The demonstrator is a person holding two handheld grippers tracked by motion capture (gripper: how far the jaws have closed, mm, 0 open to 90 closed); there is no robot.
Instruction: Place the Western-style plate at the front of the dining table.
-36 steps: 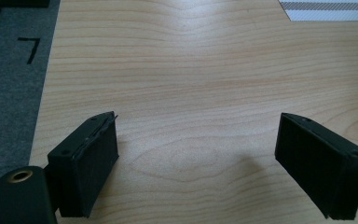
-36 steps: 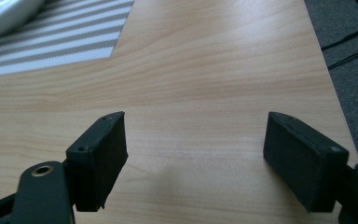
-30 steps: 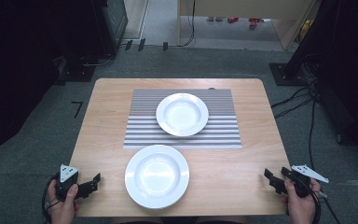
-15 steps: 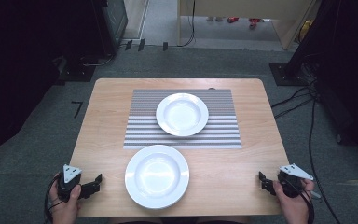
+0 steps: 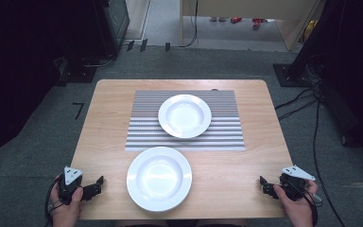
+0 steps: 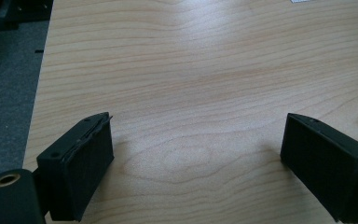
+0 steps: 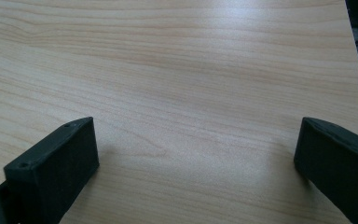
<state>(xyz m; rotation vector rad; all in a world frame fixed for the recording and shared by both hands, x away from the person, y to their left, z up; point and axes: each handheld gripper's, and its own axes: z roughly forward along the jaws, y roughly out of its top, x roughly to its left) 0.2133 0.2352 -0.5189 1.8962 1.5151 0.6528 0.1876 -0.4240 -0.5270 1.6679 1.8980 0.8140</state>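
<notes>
Two white deep plates are on the wooden table [image 5: 108,118]. The near plate [image 5: 159,178] sits on bare wood by the front edge. The far plate [image 5: 184,116] rests on a grey striped placemat [image 5: 142,132]. My left gripper [image 5: 97,184] is held low at the front left corner, left of the near plate, open, with bare wood between its jaws [image 6: 198,116]. My right gripper [image 5: 263,185] is at the front right corner. Its jaws have just been opening and now stand wide, with nothing but wood between them [image 7: 198,120].
Grey carpet surrounds the table, with cables [image 5: 312,123] trailing on the right and dark equipment [image 5: 108,23] at the back left. A wide strip of wood lies between the near plate and the right gripper.
The right gripper shifted slightly to the left over the table corner and its jaws spread wider. The left gripper and both plates stayed put.
</notes>
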